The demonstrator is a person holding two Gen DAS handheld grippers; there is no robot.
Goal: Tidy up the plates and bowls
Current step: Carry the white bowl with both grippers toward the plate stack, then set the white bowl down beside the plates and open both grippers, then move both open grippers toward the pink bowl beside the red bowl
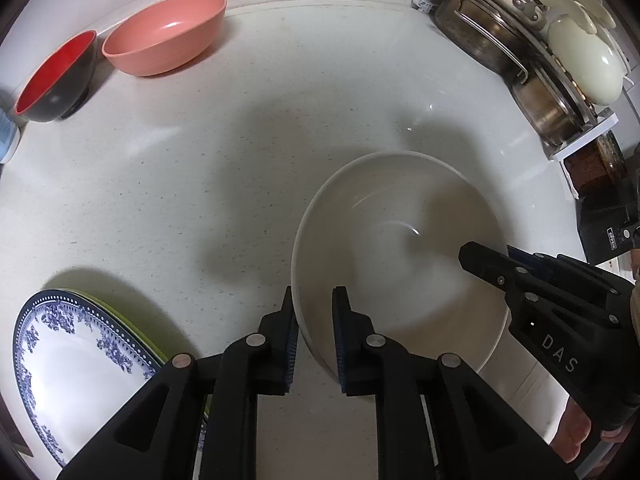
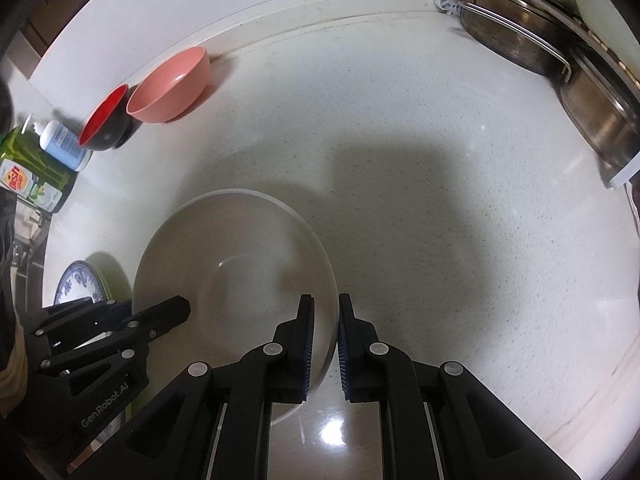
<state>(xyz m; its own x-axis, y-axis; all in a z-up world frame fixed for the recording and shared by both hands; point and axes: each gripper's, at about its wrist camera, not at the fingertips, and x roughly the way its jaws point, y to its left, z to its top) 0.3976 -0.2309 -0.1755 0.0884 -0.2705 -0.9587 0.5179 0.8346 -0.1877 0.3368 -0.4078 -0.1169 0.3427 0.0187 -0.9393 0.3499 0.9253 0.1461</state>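
A large white bowl (image 1: 400, 248) sits on the pale counter; it also shows in the right wrist view (image 2: 236, 264). My left gripper (image 1: 314, 300) is shut on its left rim, one finger inside and one outside. My right gripper (image 2: 325, 306) is shut on its right rim the same way; it shows in the left wrist view (image 1: 472, 256). A pink bowl (image 1: 168, 34) and a red-and-black bowl (image 1: 56, 80) stand at the far left by the wall. A blue-patterned plate (image 1: 72, 360) lies on a green plate at the near left.
A dish rack (image 1: 532, 52) with steel pans and cream lids stands at the far right. Bottles of dish soap (image 2: 32, 172) stand at the left edge. The counter (image 1: 240, 180) between the bowls and the rack is bare.
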